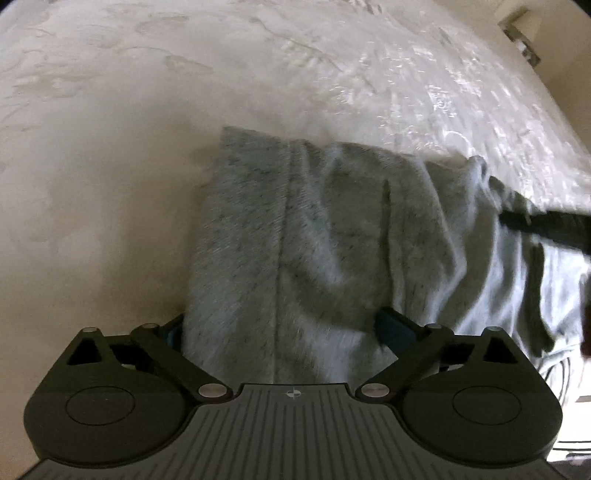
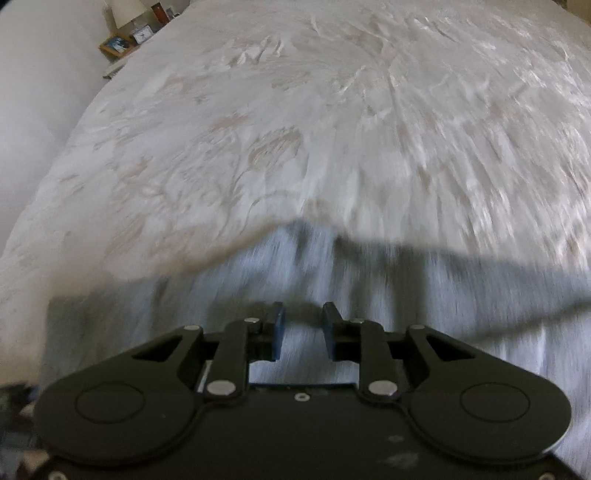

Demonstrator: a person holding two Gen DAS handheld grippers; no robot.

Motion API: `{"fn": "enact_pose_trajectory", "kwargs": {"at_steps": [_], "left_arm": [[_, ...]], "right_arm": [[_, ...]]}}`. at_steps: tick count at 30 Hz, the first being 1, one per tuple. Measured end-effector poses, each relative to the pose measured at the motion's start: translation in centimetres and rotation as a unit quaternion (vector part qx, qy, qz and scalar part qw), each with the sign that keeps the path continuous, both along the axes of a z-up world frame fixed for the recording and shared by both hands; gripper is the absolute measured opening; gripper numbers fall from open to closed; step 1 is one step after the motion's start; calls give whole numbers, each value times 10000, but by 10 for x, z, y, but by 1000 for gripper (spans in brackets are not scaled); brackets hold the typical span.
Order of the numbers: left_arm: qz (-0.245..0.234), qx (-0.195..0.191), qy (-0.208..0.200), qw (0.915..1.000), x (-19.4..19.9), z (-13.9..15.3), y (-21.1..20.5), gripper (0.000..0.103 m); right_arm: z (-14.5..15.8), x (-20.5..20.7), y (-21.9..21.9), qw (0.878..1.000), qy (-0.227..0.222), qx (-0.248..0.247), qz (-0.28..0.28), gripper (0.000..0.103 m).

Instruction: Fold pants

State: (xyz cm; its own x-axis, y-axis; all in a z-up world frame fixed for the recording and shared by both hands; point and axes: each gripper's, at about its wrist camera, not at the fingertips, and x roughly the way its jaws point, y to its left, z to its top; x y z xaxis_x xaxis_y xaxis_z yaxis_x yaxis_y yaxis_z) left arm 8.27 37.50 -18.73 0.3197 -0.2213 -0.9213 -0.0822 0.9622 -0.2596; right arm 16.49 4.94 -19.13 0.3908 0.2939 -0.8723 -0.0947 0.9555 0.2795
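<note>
Grey knit pants [image 1: 295, 229] lie on a white bed, one folded end squared off toward the far side. My left gripper [image 1: 282, 328] points steeply down at them with its jaws spread wide. The cloth fills the space between its blue fingers [image 1: 391, 325], and the pads do not press on it. In the right wrist view the pants [image 2: 369, 288] are blurred and span the lower half. My right gripper [image 2: 306, 328] hovers over them, its jaws a narrow gap apart and nothing pinched between them. A dark blurred shape [image 1: 546, 229] crosses the pants at the right edge.
A white bedspread [image 2: 295, 129] with a pale floral weave covers the bed. Its left edge drops off near a nightstand [image 2: 122, 44] bearing a lamp, a clock and a framed picture. A small fitting [image 1: 521, 33] shows beyond the bed's far right corner.
</note>
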Motion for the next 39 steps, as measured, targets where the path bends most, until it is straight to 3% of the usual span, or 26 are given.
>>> {"fn": "enact_pose_trajectory", "kwargs": {"at_steps": [6, 13, 15, 16, 18, 19, 24, 27, 33, 36, 38, 39], "left_arm": [[-54, -148, -50, 9999, 18, -8, -3, 102], [122, -172, -52, 9998, 15, -8, -3, 100], [229, -200, -144, 9994, 15, -5, -2, 81], [322, -264, -230, 9989, 13, -2, 0, 58], [477, -501, -273, 9972, 9, 3, 4, 42], [560, -536, -312, 9965, 6, 7, 6, 30], [822, -604, -621, 9928, -3, 42, 2, 25], [608, -381, -994, 9925, -10, 76, -20, 25], [351, -338, -1650, 9851, -13, 139, -99, 23], [85, -444, -1795, 9827, -5, 149, -159, 23], [-141, -521, -1814, 9819, 4, 142, -206, 22], [-240, -626, -1818, 9811, 9, 136, -228, 19]], "right_arm": [[6, -80, -5, 9994, 267, 10, 214, 26], [-5, -139, -1, 9978, 635, -33, 196, 25], [-6, -145, 2, 9980, 607, -54, 142, 25], [-5, -146, 2, 9982, 589, -40, 106, 25], [0, -144, 1, 9986, 529, 28, 71, 26], [4, -144, 1, 9988, 478, 59, 80, 26], [27, -144, -11, 9992, 209, 294, 142, 26], [38, -140, -29, 9986, 101, 507, 86, 26], [44, -135, -82, 9966, -20, 829, -24, 26], [42, -134, -119, 9957, -14, 922, -95, 26], [42, -132, -159, 9951, 6, 974, -172, 26], [42, -132, -159, 9951, 6, 974, -172, 26]]}}
